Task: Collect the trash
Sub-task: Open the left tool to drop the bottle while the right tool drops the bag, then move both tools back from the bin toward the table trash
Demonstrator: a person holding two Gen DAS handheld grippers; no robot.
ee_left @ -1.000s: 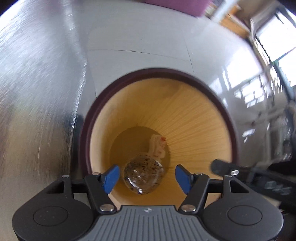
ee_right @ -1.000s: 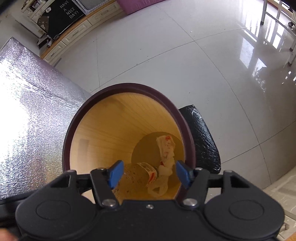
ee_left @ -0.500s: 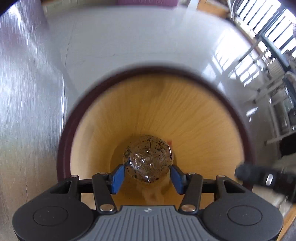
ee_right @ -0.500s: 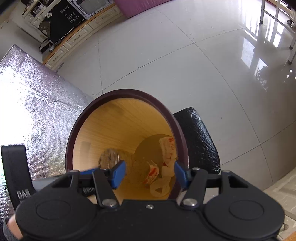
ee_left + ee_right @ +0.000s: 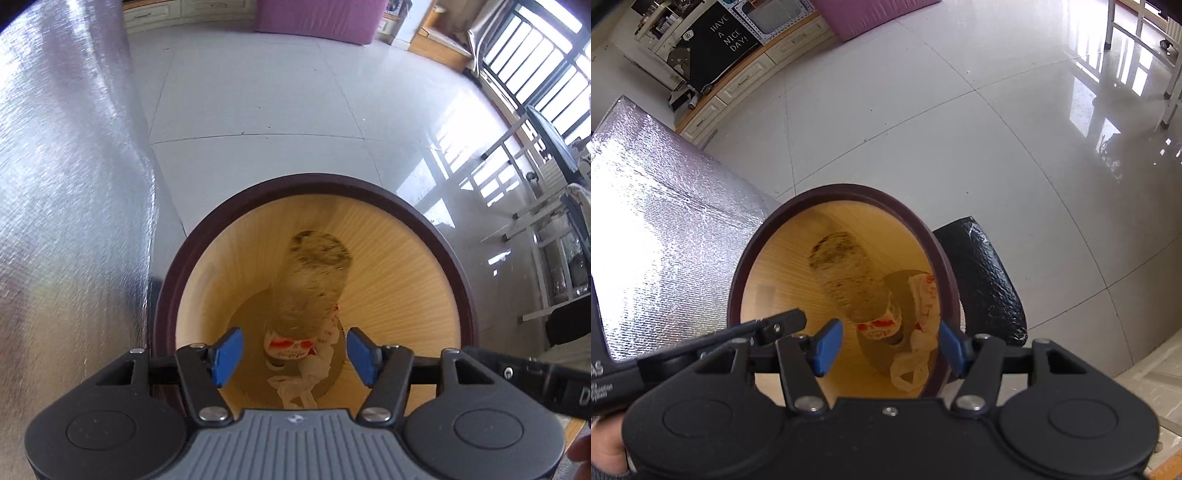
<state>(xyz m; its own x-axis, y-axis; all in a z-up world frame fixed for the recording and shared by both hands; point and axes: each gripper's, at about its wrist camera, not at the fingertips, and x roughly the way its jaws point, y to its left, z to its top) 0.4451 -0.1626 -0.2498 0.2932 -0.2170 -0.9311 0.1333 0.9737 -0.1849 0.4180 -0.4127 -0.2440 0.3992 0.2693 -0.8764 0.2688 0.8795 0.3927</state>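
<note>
Both tools hang above a round bin [image 5: 424,229] with a dark maroon rim and a pale wood-grain inner wall; the bin stands on a glossy white tiled floor [image 5: 258,103].

The left tool [image 5: 291,352] is wide open, blue pads [image 5: 226,354] well apart, and holds nothing. The right tool [image 5: 886,345] is likewise wide open and empty.

A clear plastic bottle [image 5: 314,280] speckled with dark residue lies inside the bin, free of both tools. It is tilted: its base leans against the far inner wall, and its red-and-white labelled neck end points down to the bin floor. In the right wrist view the bottle [image 5: 849,277] runs diagonally from the upper left wall toward the bottom centre.

Crumpled white wrappers [image 5: 923,306] with red print lie on the bin floor, touching the bottle's lower end.

A silver foil-covered surface [image 5: 657,229] stands just beside the bin's left side. A black padded object [image 5: 982,273] sits against the bin's right side.
</note>
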